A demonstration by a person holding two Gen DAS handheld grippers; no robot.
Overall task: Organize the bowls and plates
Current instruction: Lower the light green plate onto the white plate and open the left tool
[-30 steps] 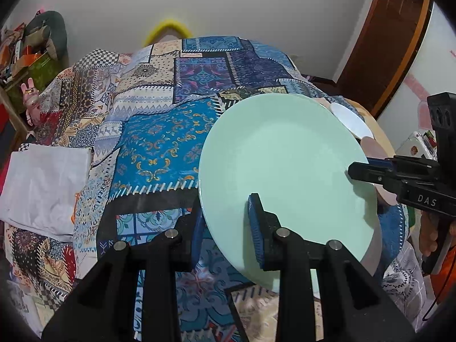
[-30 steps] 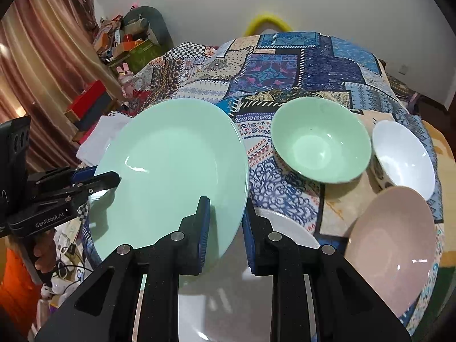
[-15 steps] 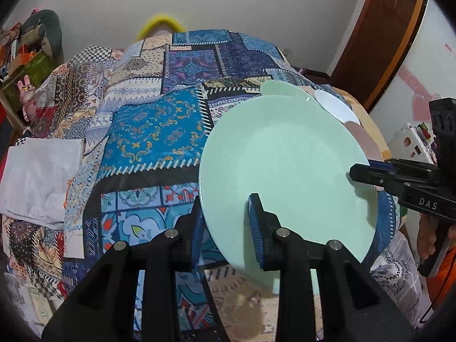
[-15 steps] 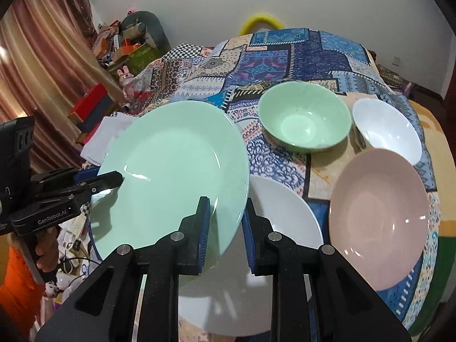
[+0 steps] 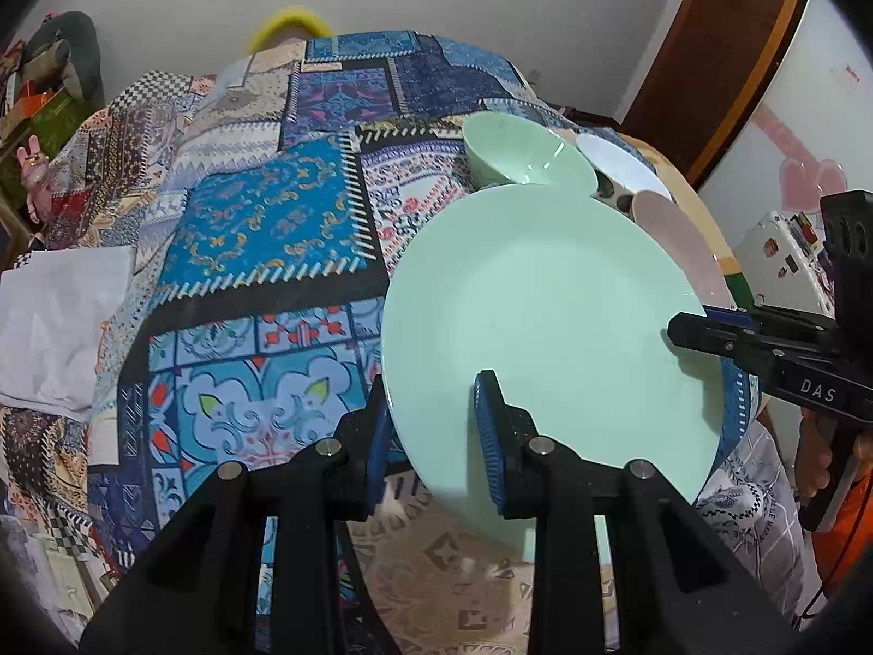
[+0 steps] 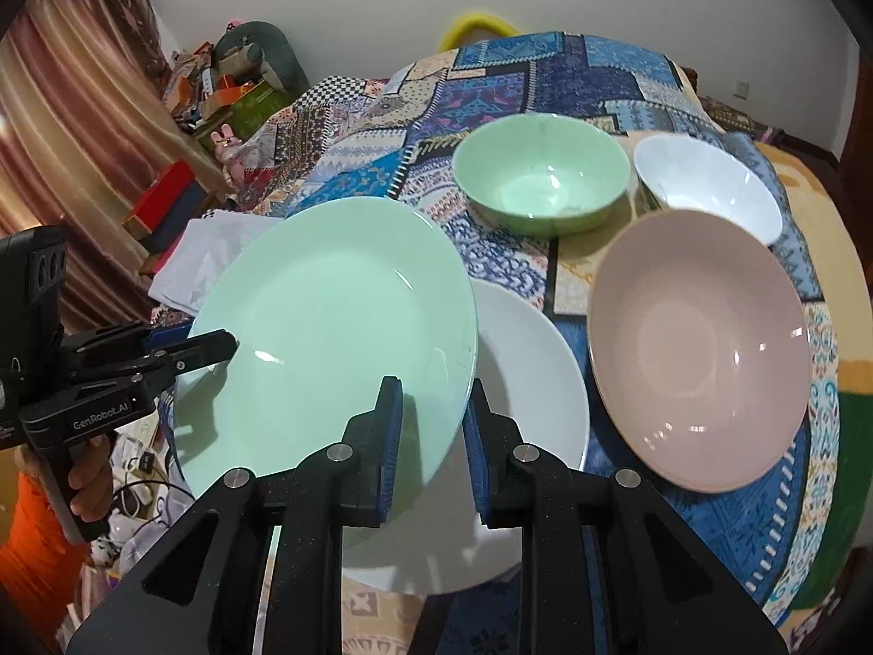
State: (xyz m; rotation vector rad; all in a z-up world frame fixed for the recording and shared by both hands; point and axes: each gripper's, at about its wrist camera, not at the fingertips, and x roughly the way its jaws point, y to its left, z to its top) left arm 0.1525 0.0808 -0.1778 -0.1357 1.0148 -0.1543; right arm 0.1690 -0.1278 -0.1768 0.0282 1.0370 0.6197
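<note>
A: Where is the green plate (image 5: 551,322)?

B: It hangs in the air, tilted, between the two grippers. The left gripper (image 5: 434,426) pinches one edge of its rim, one pad under the plate and one on its face. The right gripper (image 6: 431,436) clamps the opposite edge the same way, its jaws nearly together with only the rim between them.

A: So both have hold of it?

B: Yes, each is closed on the green plate, one at each side. From the left wrist view the right gripper's black fingers reach onto the far rim, and a hand (image 5: 818,458) grips its handle.

A: What lies under the plate?

B: A white plate (image 6: 524,382) rests on the patchwork cloth (image 5: 262,240), partly covered by the green plate in the right wrist view. I cannot tell whether the two touch.

A: And the bowls?

B: A pink bowl (image 6: 698,349) sits just beside the white plate. Behind them stand a green bowl (image 6: 540,174) and a white bowl (image 6: 709,185), close together.

A: Anything else on the cloth?

B: A folded white cloth (image 5: 54,322) lies at its far left edge, well apart from the dishes.
</note>
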